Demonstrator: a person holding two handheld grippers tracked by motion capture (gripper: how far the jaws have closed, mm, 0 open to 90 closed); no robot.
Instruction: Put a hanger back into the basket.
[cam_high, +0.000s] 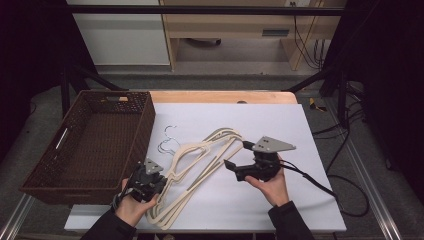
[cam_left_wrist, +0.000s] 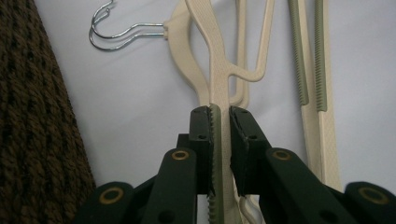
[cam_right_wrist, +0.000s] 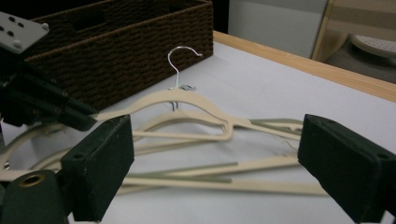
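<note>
A loose pile of cream plastic hangers (cam_high: 205, 155) with metal hooks (cam_high: 169, 140) lies on the white board. My left gripper (cam_high: 159, 181) is at the pile's near left end, shut on the shoulder of one cream hanger (cam_left_wrist: 219, 60); its pads squeeze the ribbed arm (cam_left_wrist: 223, 114). That hanger (cam_right_wrist: 187, 100) is tipped up off the others, its hook (cam_right_wrist: 180, 63) standing upright. My right gripper (cam_high: 236, 154) hovers open at the pile's right side, pointing left. Its pads (cam_right_wrist: 100, 161) stand wide apart with nothing touching them, the hangers (cam_right_wrist: 219, 175) lying beyond.
A brown woven basket (cam_high: 145, 120) sits at the left, its wall close beside the left gripper (cam_left_wrist: 32, 140). The white board (cam_high: 280, 200) covers a wooden table (cam_high: 225, 96). A cable (cam_high: 320, 187) trails right from the right gripper.
</note>
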